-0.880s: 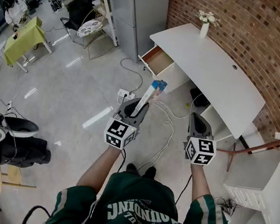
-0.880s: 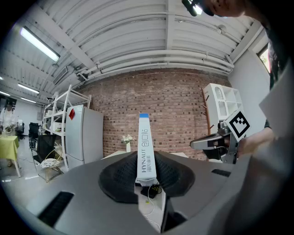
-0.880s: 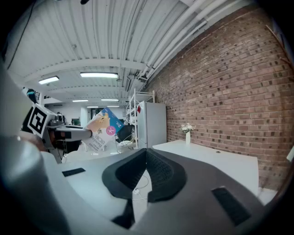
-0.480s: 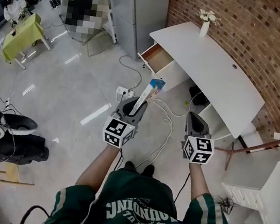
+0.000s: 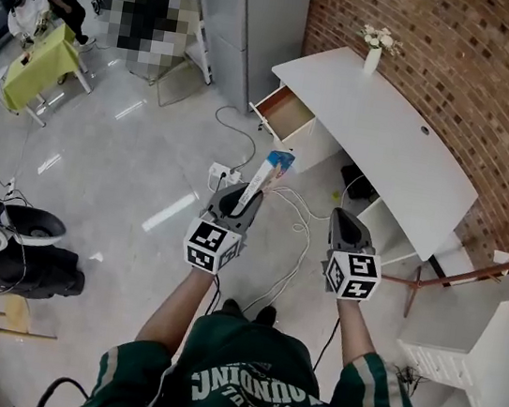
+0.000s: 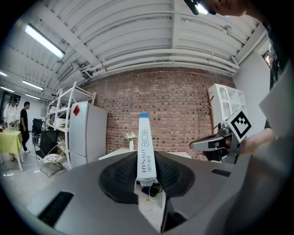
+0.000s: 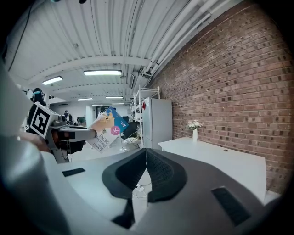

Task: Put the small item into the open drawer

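Box [image 5: 264,175]: upright, pinched at its lower end by the left gripper [image 5: 237,203], well short of the drawer [image 5: 287,114].
Right gripper [image 5: 347,227]: jaws together, empty.
Risk: the box (held low) could tilt, catch the drawer front and fall.
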Motion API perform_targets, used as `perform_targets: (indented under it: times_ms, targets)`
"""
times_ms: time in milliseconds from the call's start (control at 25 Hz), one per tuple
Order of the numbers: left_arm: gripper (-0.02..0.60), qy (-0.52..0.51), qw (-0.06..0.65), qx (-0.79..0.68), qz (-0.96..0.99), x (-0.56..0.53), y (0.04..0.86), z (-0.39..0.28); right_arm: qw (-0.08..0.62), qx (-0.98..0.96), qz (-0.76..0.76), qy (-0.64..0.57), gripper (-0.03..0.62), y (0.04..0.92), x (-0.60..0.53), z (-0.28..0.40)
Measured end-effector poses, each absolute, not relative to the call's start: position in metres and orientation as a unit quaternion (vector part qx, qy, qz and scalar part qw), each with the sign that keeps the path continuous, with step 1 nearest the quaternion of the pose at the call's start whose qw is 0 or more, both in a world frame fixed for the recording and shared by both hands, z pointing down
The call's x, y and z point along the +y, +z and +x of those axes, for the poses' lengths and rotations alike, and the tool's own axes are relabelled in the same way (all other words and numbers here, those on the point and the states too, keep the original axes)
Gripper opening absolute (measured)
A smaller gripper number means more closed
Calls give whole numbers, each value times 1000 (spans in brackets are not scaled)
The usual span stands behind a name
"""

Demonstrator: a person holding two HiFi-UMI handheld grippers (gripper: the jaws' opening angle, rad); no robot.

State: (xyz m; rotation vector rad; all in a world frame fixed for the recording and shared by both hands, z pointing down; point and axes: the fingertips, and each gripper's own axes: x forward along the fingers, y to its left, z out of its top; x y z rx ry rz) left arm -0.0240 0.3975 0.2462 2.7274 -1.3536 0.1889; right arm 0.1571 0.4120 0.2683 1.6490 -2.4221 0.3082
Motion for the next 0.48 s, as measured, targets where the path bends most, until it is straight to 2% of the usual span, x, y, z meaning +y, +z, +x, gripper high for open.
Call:
perform_targets:
  times_ms: [480]
  targets:
    - [95,60,49,-451,889,385,246,-25,103,-822,550,105,25,269,400,159]
